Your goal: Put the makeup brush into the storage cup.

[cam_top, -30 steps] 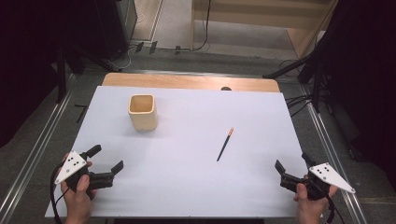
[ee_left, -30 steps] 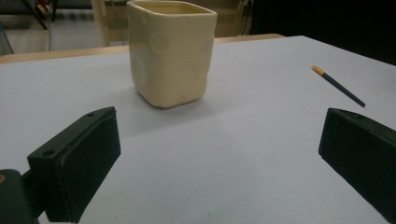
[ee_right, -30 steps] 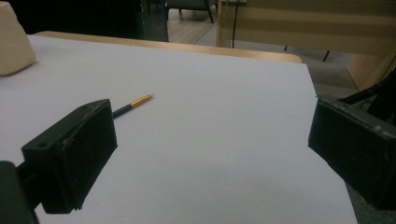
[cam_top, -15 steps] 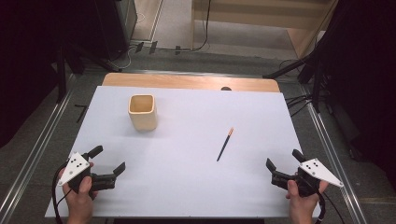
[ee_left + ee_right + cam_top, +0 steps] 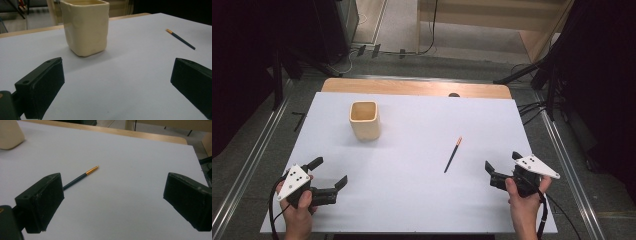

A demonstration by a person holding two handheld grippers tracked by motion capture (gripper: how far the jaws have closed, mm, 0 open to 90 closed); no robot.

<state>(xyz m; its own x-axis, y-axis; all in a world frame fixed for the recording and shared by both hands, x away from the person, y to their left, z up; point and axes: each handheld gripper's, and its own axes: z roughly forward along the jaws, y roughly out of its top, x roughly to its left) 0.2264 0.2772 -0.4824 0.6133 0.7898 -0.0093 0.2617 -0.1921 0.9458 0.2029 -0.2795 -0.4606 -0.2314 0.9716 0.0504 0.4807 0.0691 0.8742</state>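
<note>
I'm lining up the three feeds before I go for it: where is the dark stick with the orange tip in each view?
High view: the stick lies right of centre on the white sheet, just ahead of the right gripper.
Left gripper view: upper right, orange tip farthest left.
Right gripper view: left of centre, running behind the left-hand jaw.
Shared landmark: the cream cup.

We see a bench [image 5: 422,210] covered by a white sheet, with a strip of bare wood along its far edge. On it a cream square cup [image 5: 364,120] stands upright toward the far left. A dark brush with an orange tip [image 5: 452,155] lies flat right of centre, well apart from the cup.
</note>
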